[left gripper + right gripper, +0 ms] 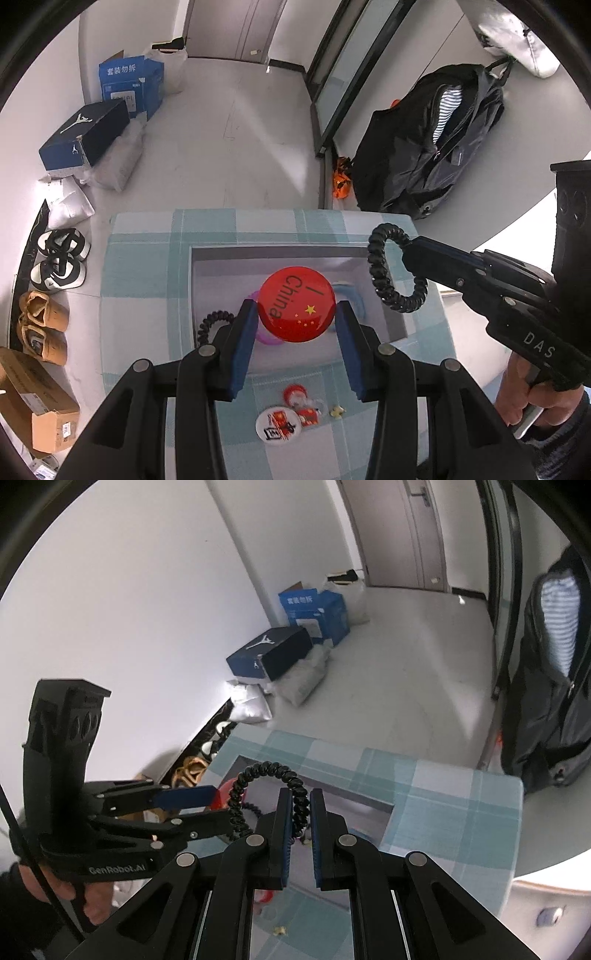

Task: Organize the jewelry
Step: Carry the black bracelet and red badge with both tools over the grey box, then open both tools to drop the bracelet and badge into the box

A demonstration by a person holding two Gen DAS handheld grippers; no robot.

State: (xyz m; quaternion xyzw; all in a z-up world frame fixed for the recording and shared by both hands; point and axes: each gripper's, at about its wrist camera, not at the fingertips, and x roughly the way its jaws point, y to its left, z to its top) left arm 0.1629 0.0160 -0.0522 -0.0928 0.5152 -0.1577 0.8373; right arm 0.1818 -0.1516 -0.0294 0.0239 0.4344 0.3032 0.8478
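Note:
My left gripper (297, 314) is shut on a round red badge (297, 304) that reads "I China", held above a white box (273, 258) on the checked cloth. My right gripper (299, 801) is shut on a black spiral bracelet (273, 771), which hangs as a loop (395, 273) over the box's right side. Inside the box lie another black spiral bracelet (214, 321), a purple ring (269, 338) and a light blue ring (351, 295). In the right wrist view the left gripper (221, 808) is at the left, with the badge's red edge (221, 797) showing between its fingers.
On the cloth (140, 266) near me lie a white badge (277, 424), a small red figure (303, 402) and a tiny yellow charm (337, 410). Shoes (61, 266) and cardboard boxes (40, 398) line the floor at the left. A black bag (436, 140) hangs at the right.

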